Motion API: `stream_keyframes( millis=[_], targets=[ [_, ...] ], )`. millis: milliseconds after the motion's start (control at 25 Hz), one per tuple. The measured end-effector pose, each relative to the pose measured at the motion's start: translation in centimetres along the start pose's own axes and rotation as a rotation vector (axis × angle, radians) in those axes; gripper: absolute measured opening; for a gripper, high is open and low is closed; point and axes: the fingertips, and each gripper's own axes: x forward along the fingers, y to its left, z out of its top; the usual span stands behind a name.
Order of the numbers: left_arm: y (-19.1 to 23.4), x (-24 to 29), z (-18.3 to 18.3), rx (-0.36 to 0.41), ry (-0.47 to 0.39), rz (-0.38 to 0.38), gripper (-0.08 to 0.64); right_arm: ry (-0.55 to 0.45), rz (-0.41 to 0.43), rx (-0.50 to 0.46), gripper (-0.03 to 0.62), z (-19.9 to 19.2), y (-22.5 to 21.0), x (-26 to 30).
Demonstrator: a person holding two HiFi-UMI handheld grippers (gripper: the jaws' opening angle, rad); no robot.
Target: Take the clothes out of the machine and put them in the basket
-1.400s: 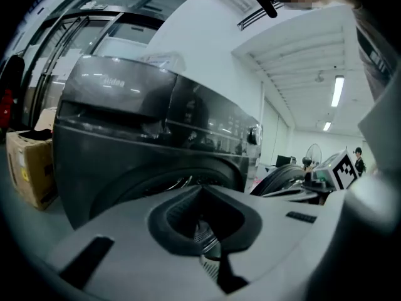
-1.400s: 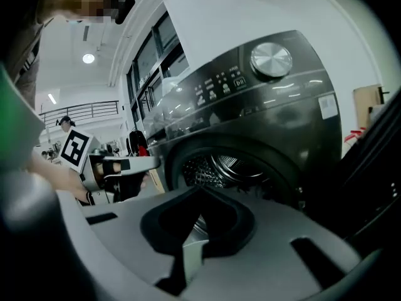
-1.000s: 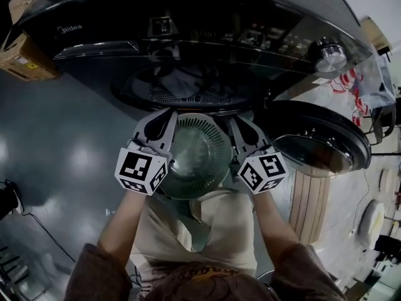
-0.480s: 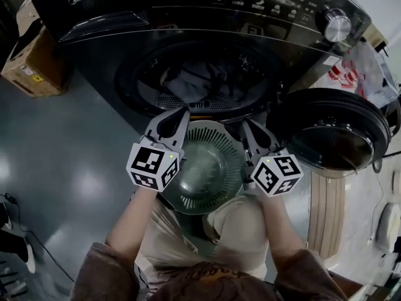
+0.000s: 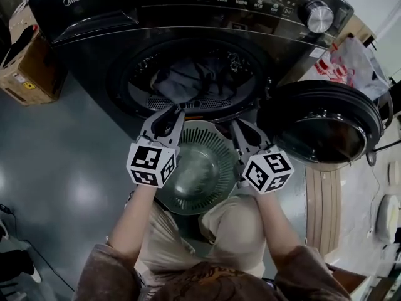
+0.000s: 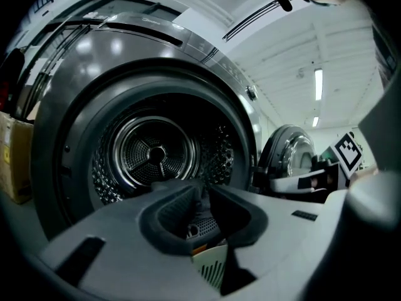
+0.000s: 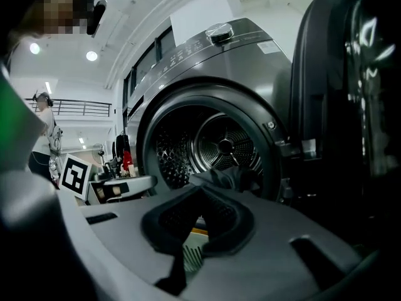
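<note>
The dark front-loading machine (image 5: 188, 17) stands with its round door (image 5: 322, 121) swung open to the right. Dark grey clothes (image 5: 194, 80) lie in the drum, and a grey garment (image 7: 235, 177) sits at the drum's lip. A pale green ribbed basket (image 5: 200, 168) is just below the opening, between my two grippers. My left gripper (image 5: 177, 110) points at the drum mouth; its jaws have just been opening to a narrow slit, with nothing between them (image 6: 204, 190). My right gripper (image 5: 233, 125) is beside it, with its tips together and nothing held (image 7: 202, 190).
A cardboard box (image 5: 22, 49) sits on the floor left of the machine. A plastic bag with red print (image 5: 348, 61) hangs behind the open door. Wooden slats (image 5: 322, 199) lie on the floor under the door. The person's legs are under the basket.
Both grippers have sunk a little in front of the machine. The head view now shows the drum mouth and the clothes more fully. The basket stays between the grippers.
</note>
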Motion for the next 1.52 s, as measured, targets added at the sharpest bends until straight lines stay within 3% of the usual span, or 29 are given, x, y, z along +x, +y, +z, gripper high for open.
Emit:
stream_keyframes(
  millis=[200, 360, 440, 840, 1120, 1280, 1360, 1520],
  targets=[
    [-0.1, 0.8, -1.0, 0.000, 0.018, -0.001, 0.228, 0.000, 0.016, 0.005, -0.005, -0.2, 0.5, 0.1],
    [0.7, 2.0, -2.1, 0.019, 0.038, 0.023, 0.410, 0.012, 0.021, -0.017, -0.005, -0.3, 0.5, -0.1],
    [1.5, 3.0, -2.6, 0.027, 0.048, 0.034, 0.460, 0.007, 0.020, -0.019, -0.005, -0.3, 0.2, -0.3],
    [5.2, 10.1, -6.3, 0.119, 0.197, 0.101, 0.488, 0.007, 0.051, -0.044, -0.005, -0.5, 0.7, -0.4],
    [7.7, 13.6, -8.4, 0.116, 0.292, 0.137, 0.488, 0.011, 0.034, -0.036, -0.005, -0.4, 0.0, -1.0],
    [7.8, 14.1, -9.1, 0.095, 0.324, 0.140, 0.466, 0.009, 0.028, -0.038, -0.005, -0.3, -0.4, -1.4],
    [7.8, 13.9, -9.0, 0.082, 0.320, 0.151, 0.275, 0.005, 0.022, -0.045, -0.005, -0.1, -0.5, -1.5],
    [7.2, 12.5, -8.6, 0.085, 0.295, 0.141, 0.073, 0.006, 0.010, -0.049, -0.005, -0.2, -0.7, -1.6]
  ],
)
